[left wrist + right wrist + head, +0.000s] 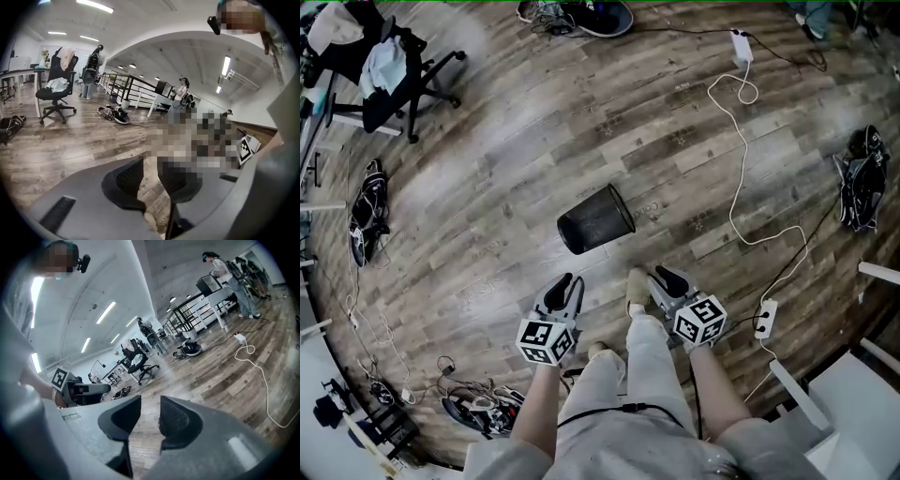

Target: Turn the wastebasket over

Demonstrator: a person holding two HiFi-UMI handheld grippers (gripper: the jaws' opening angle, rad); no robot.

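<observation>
**Wastebasket (596, 218) on its side; left gripper (565, 284) and right gripper (667, 276) both empty**

Found the black mesh wastebasket lying on its side on the wood-plank floor (487, 178), just ahead of the person's shoe (637, 287) and touched by neither gripper. Took the dark rounded end at lower left for the mouth, perhaps; could not settle it from the head view.

Noted a long white cable (733, 178) looping across the planks to the right of the basket and ending near a power strip (766, 319). Saw a black bag (862, 178) further right, another dark bag (367, 211) well off to the left, and a tangle of wires (478, 408) at lower left. Marked an office chair (403, 70) draped with clothes at upper left and a pair of shoes (600, 14) at the top edge. Made out a railing (126, 86) and white desks beyond, under strip lights, in the left gripper view.

Held both grippers low, side by side, short of the basket and tipped down toward the floor. Read the left gripper's (150, 176) jaws as narrowly parted, with only bare planks in the gap. Read the right gripper's (150, 416) jaws as parted a little wider, again with nothing but floor between them.
</observation>
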